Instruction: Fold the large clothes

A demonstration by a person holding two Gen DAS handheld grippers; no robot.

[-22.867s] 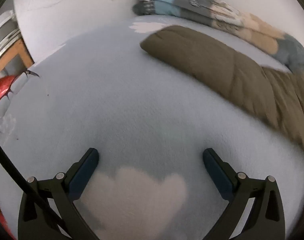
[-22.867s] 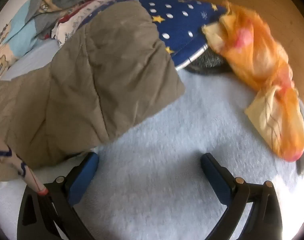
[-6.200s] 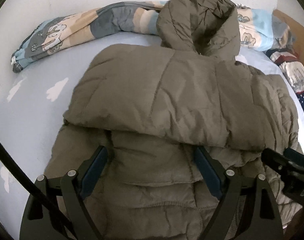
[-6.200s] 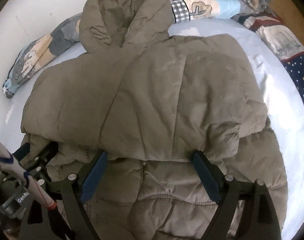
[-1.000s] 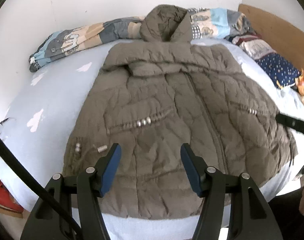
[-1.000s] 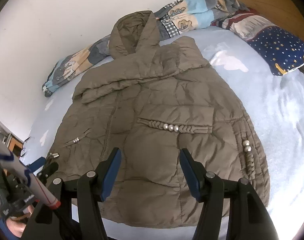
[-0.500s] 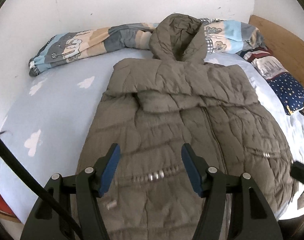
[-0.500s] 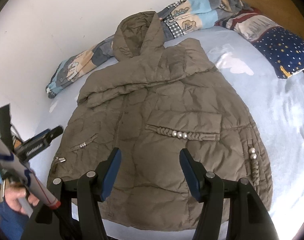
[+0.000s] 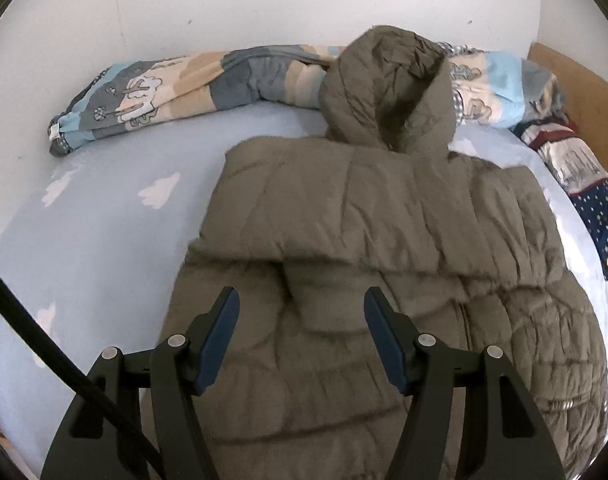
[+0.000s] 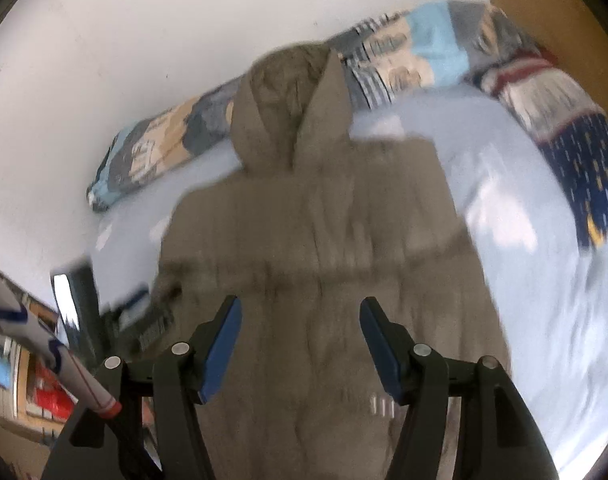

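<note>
The jacket (image 9: 384,248) lies flat on the bed (image 9: 96,240), filling the centre and lower right of the left wrist view. Its hood (image 9: 388,92) points to the top of the frame and rests against a rolled quilt (image 9: 192,84) that runs along the wall (image 9: 264,0) across the upper frame. A pillow (image 9: 600,216) sits at the right edge, before a headboard (image 9: 576,76), beside the jacket's right side

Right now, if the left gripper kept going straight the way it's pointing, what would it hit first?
Most likely the olive puffer jacket: the open left gripper points down at its folded-in sleeves. Depth is uncertain.
</note>
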